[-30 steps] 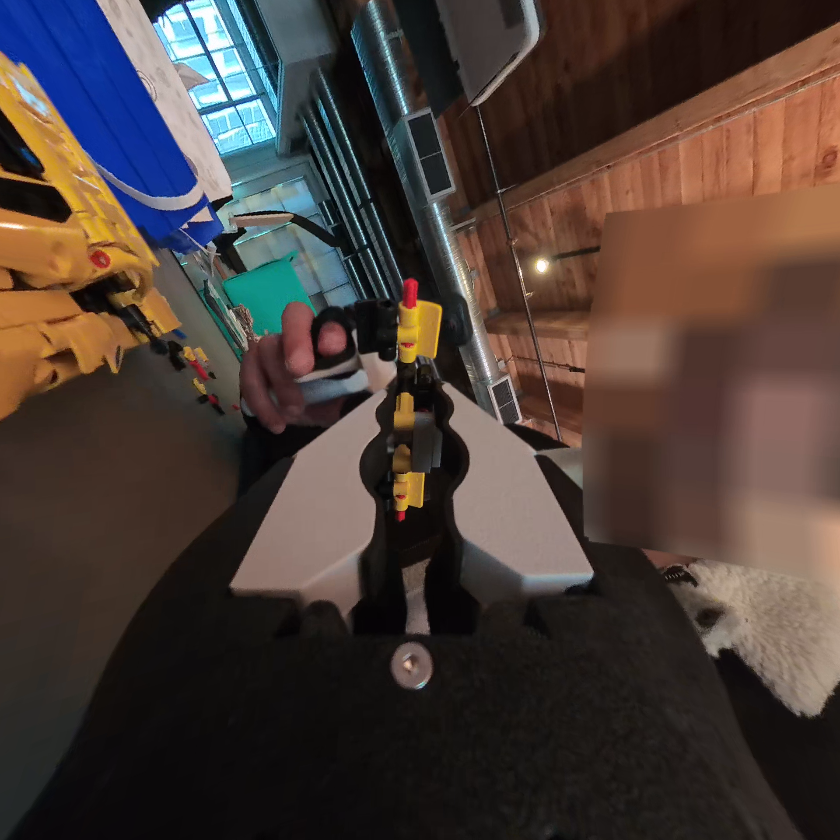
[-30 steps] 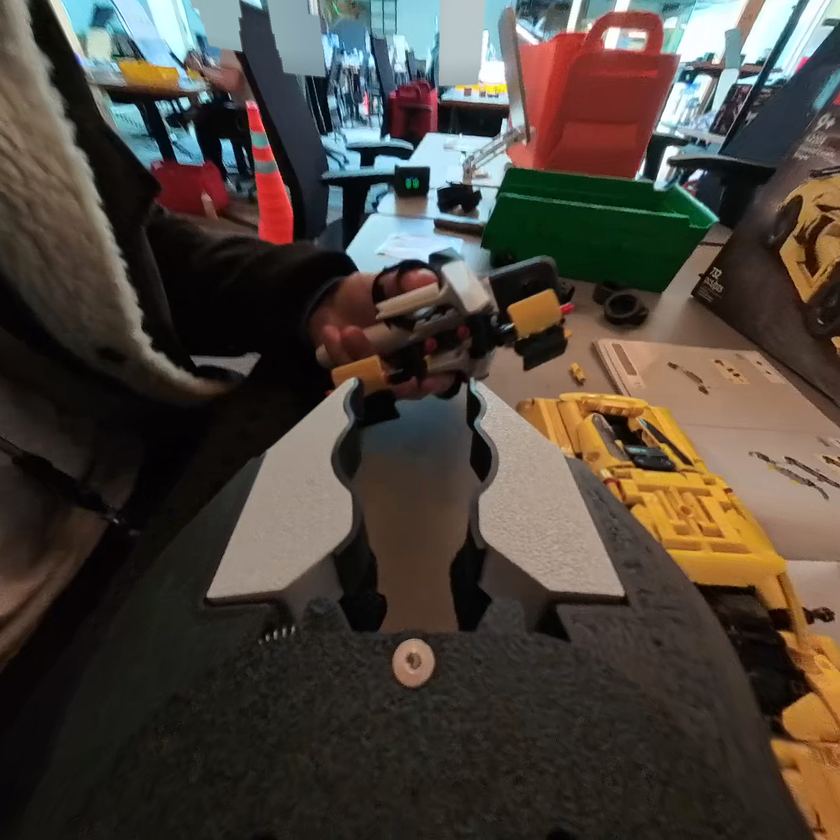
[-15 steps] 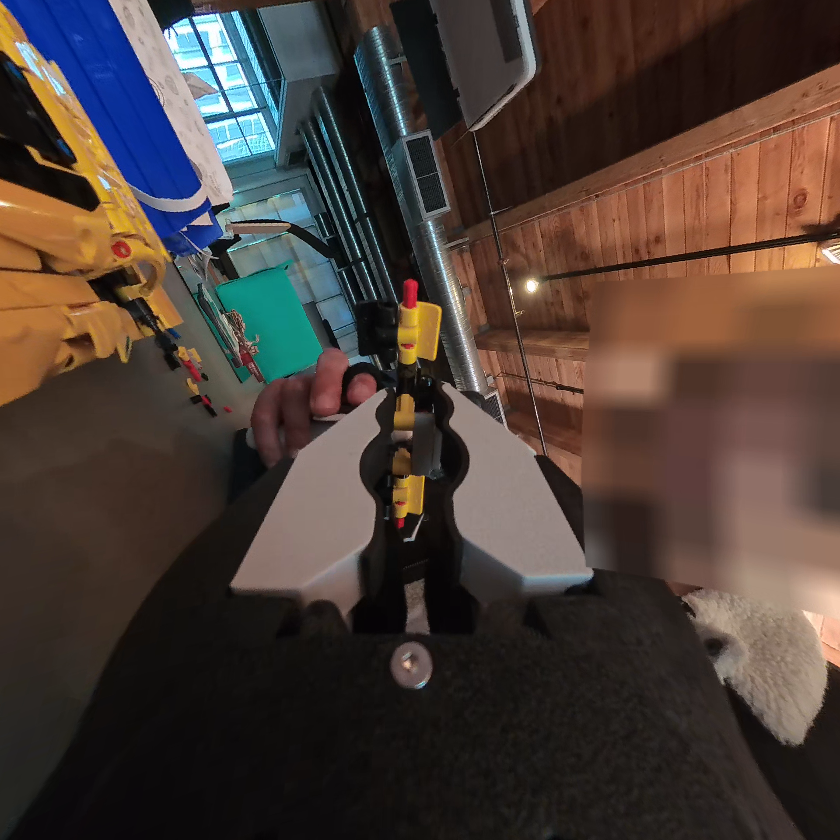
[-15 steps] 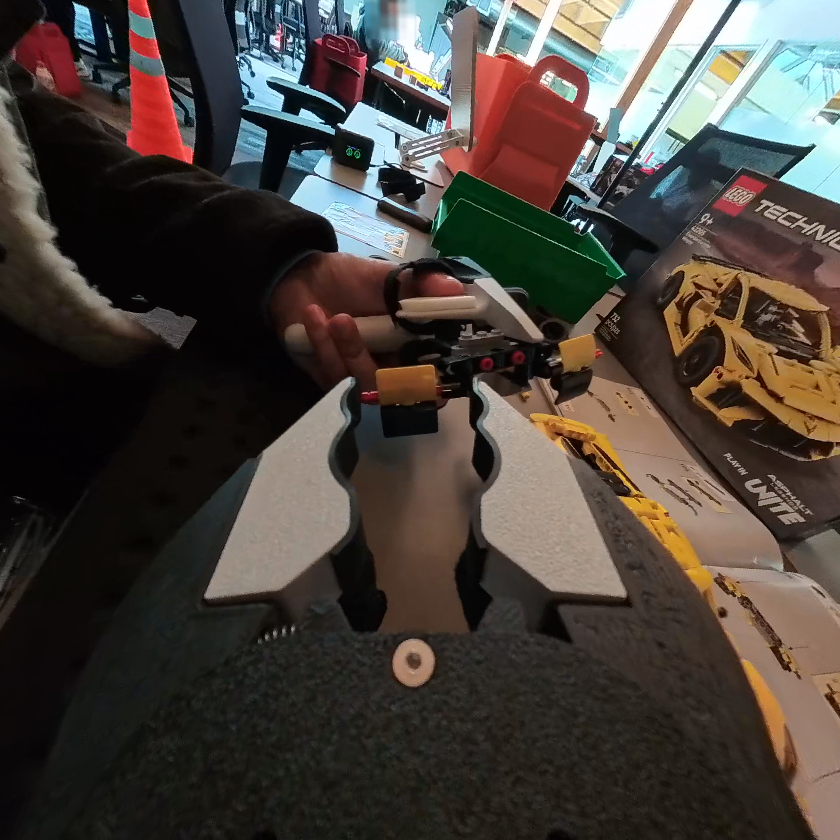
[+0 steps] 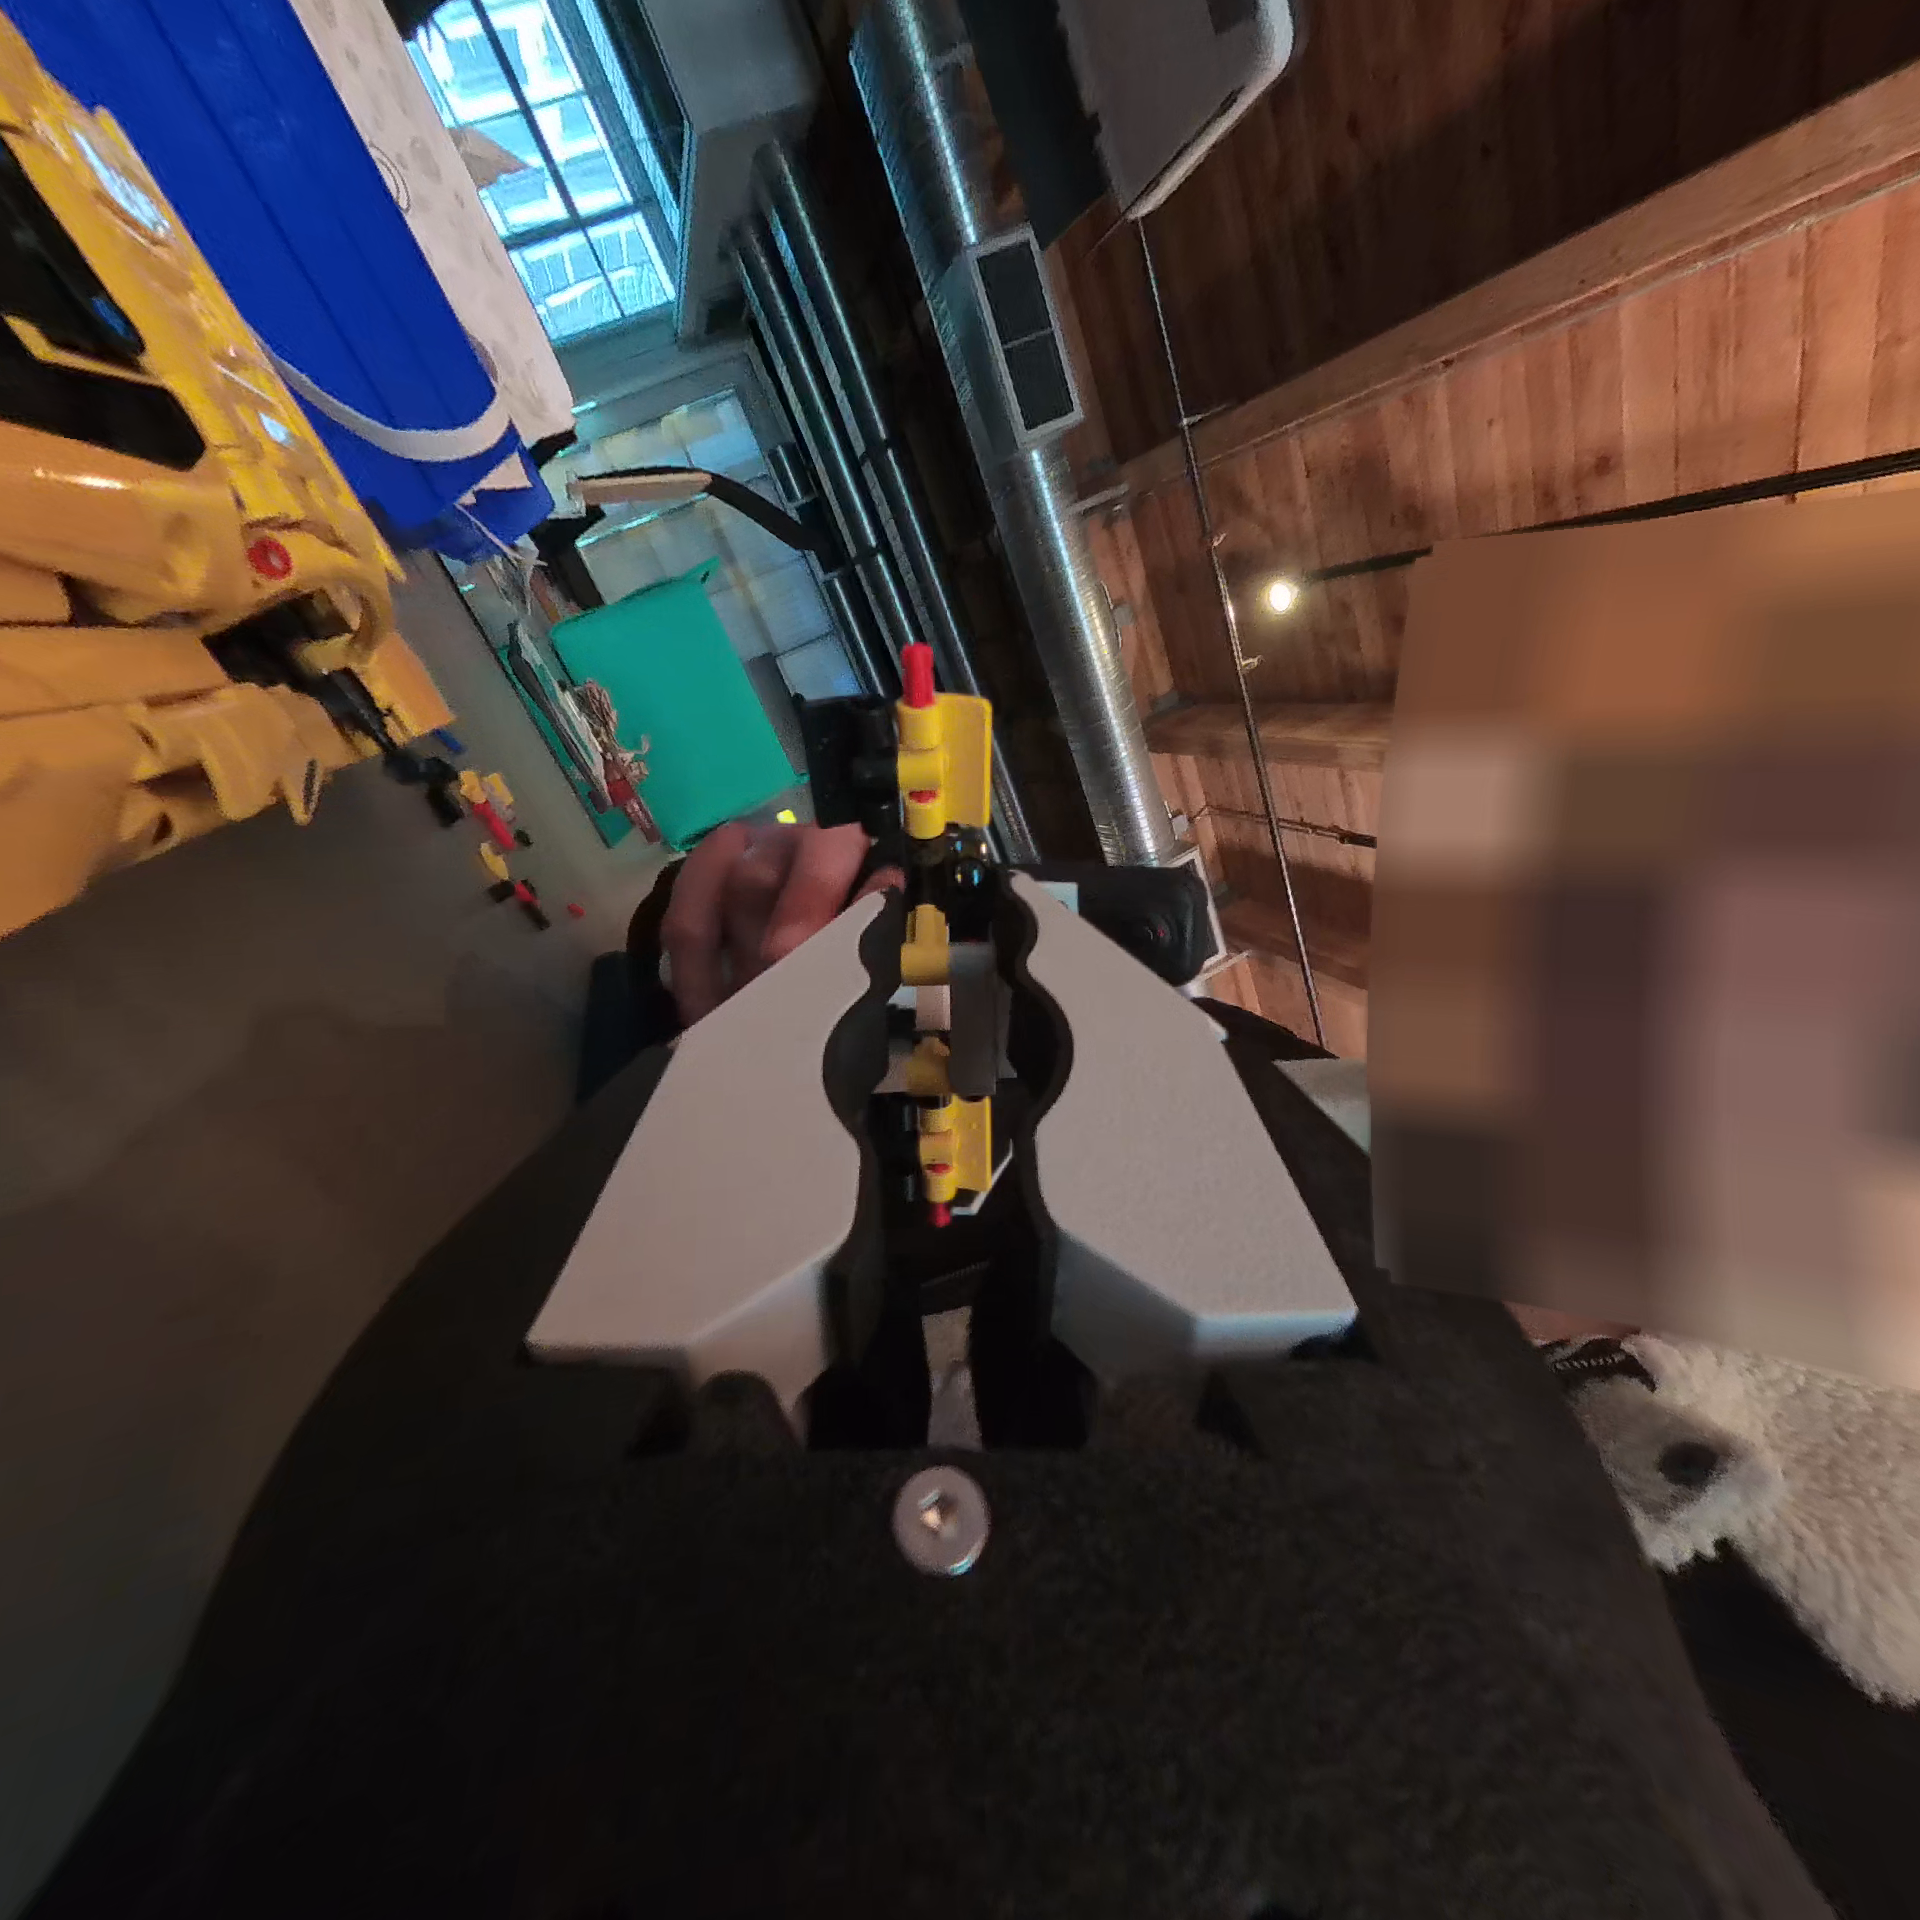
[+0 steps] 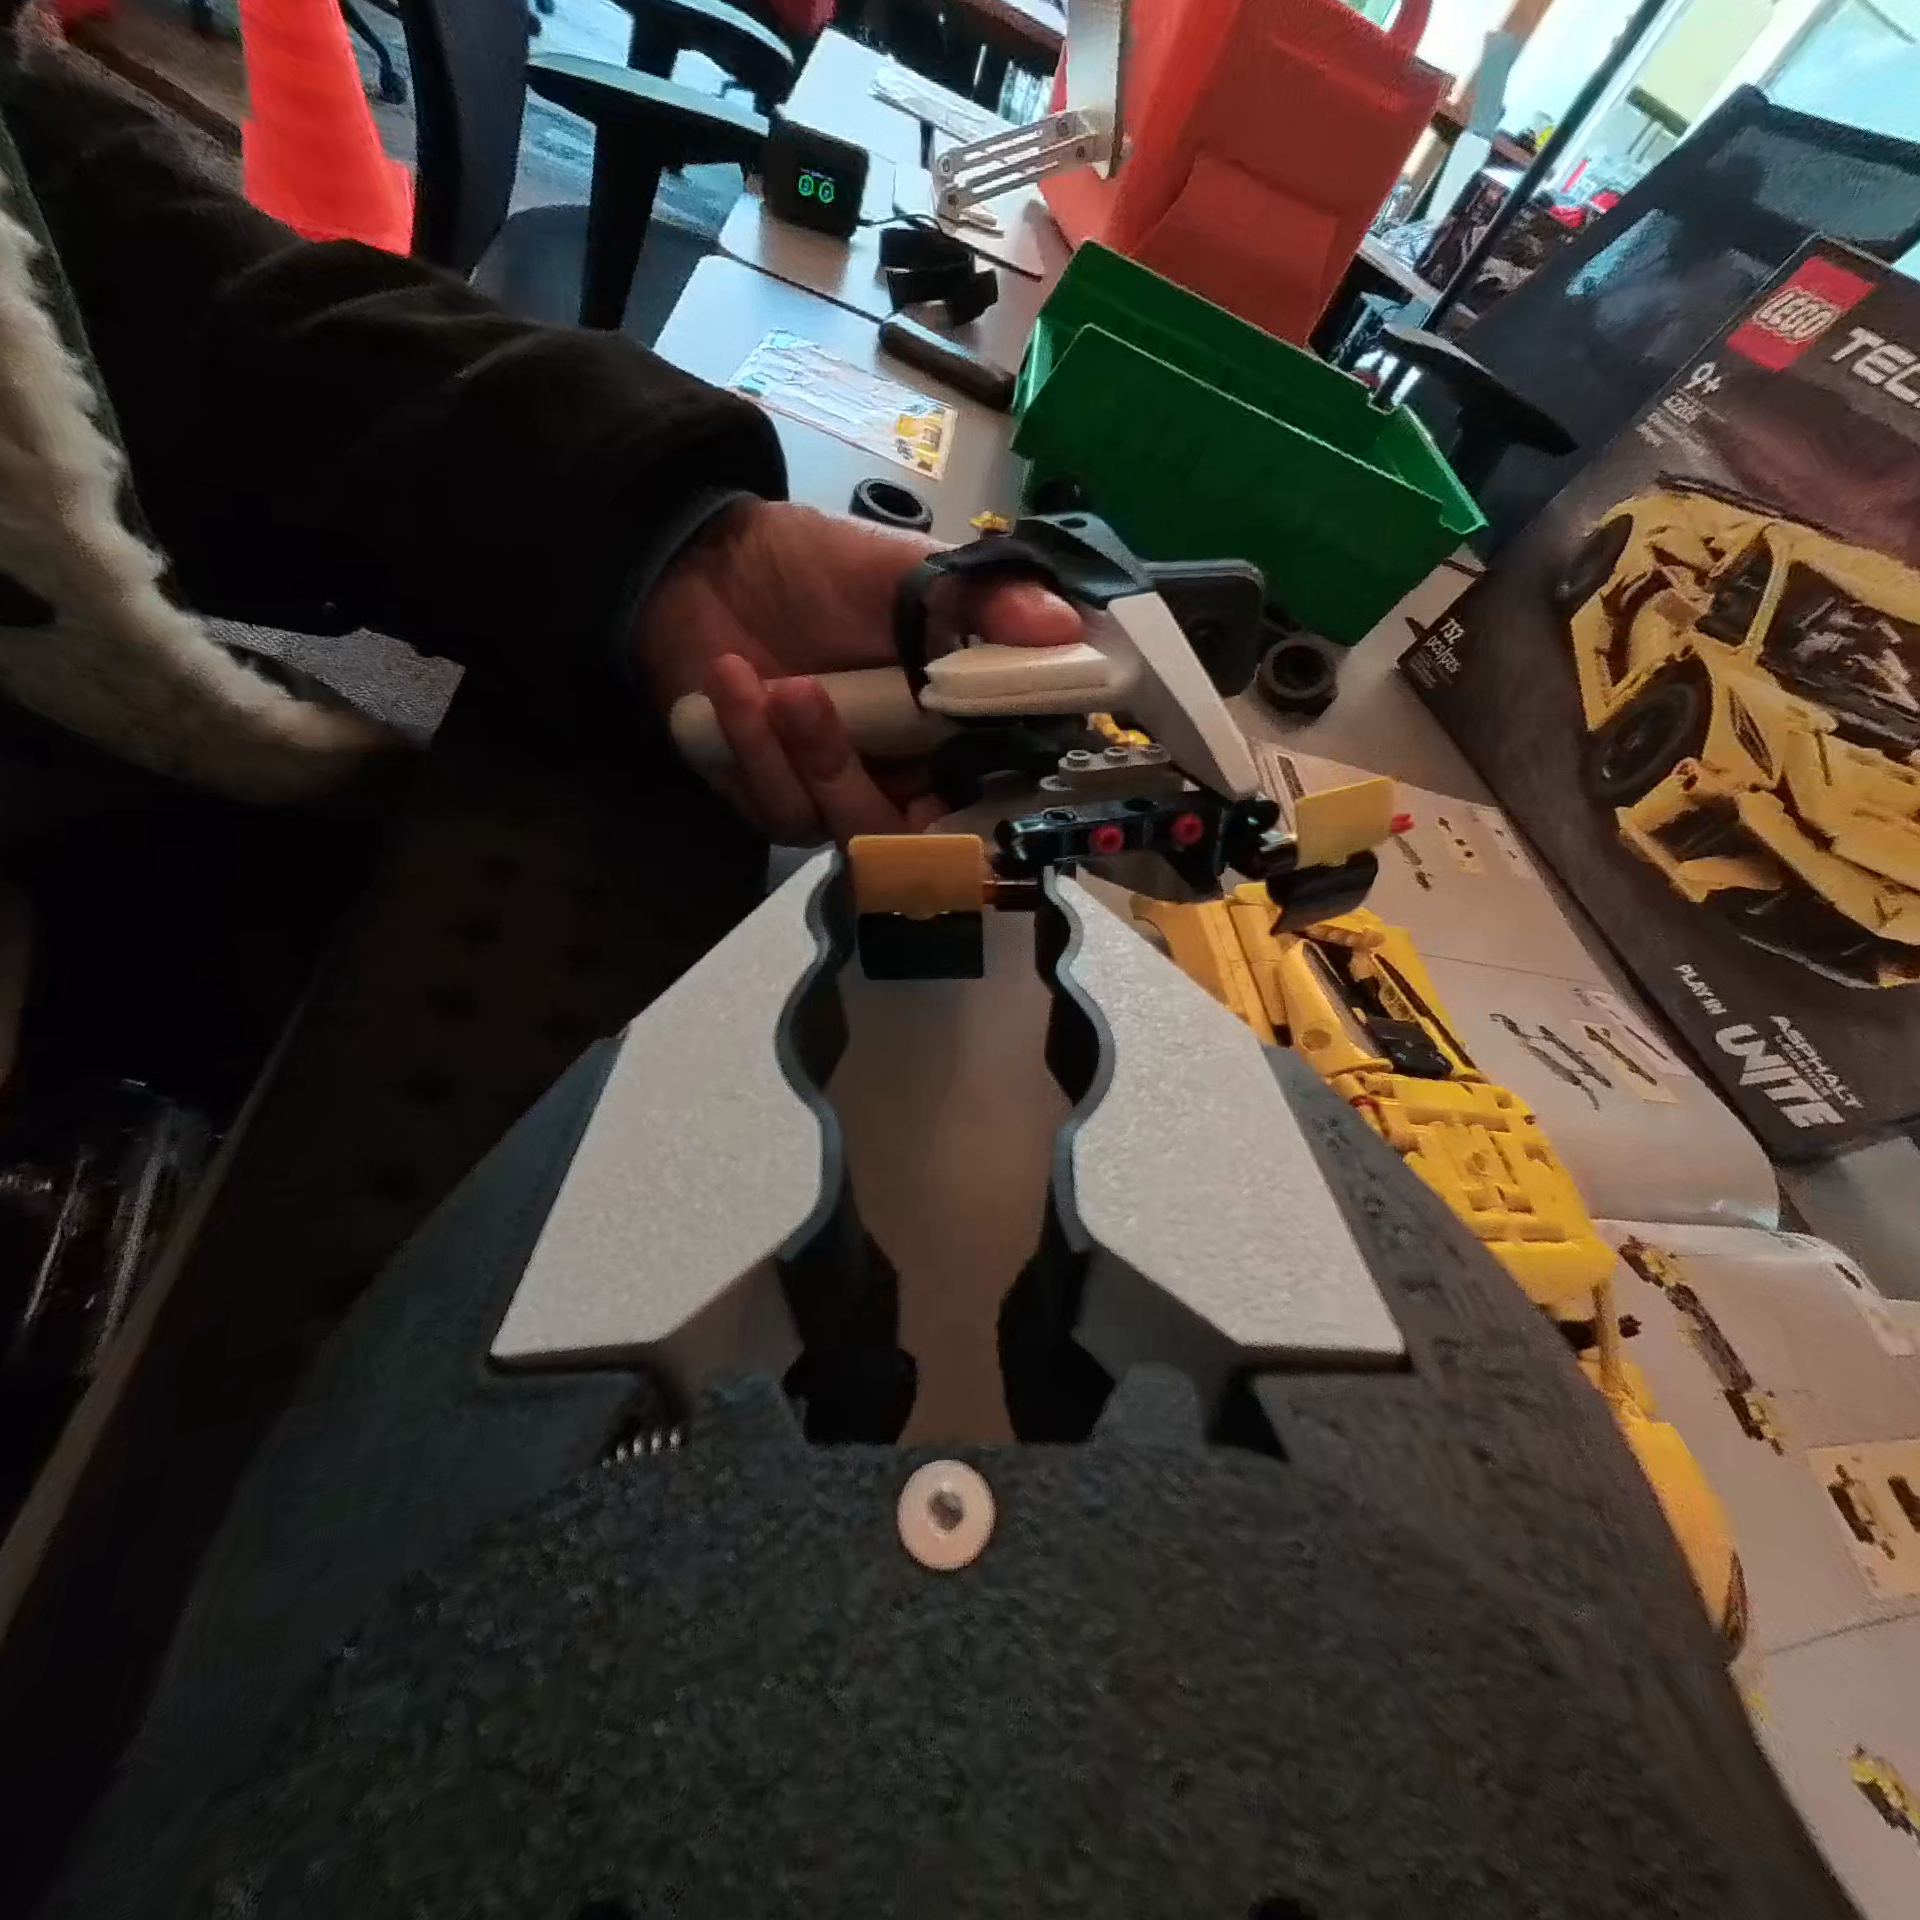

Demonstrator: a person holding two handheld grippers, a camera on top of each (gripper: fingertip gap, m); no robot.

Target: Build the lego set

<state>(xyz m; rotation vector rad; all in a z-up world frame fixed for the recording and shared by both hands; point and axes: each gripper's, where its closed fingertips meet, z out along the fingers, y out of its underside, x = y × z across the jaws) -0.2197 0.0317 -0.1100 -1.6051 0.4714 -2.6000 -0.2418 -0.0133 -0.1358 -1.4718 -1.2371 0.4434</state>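
Note:
My left gripper [image 5: 943,914] is shut on a small lego sub-assembly [image 5: 940,758], a black beam with yellow pieces and red pins, and holds it in the air. In the right wrist view the same gripper [image 6: 1231,805], held in a hand, holds the sub-assembly [image 6: 1122,831] level above the table. My right gripper [image 6: 940,883] is open. The sub-assembly's near yellow and black end [image 6: 916,902] sits just at its fingertips, with a gap on the right side. The partly built yellow car [image 6: 1434,1122] lies on the table to the right.
The set's box [image 6: 1714,727] stands at the right, behind the open instruction booklet [image 6: 1538,997]. A green bin [image 6: 1226,457] and black tyres [image 6: 1294,670] are further back. Loose small parts [image 5: 488,821] lie beside the car [image 5: 156,644]. A dark sleeve [image 6: 416,468] fills the left.
My right gripper has come closer to the sub-assembly, whose yellow end now sits at its fingertips. The left gripper still holds the sub-assembly, now more level.

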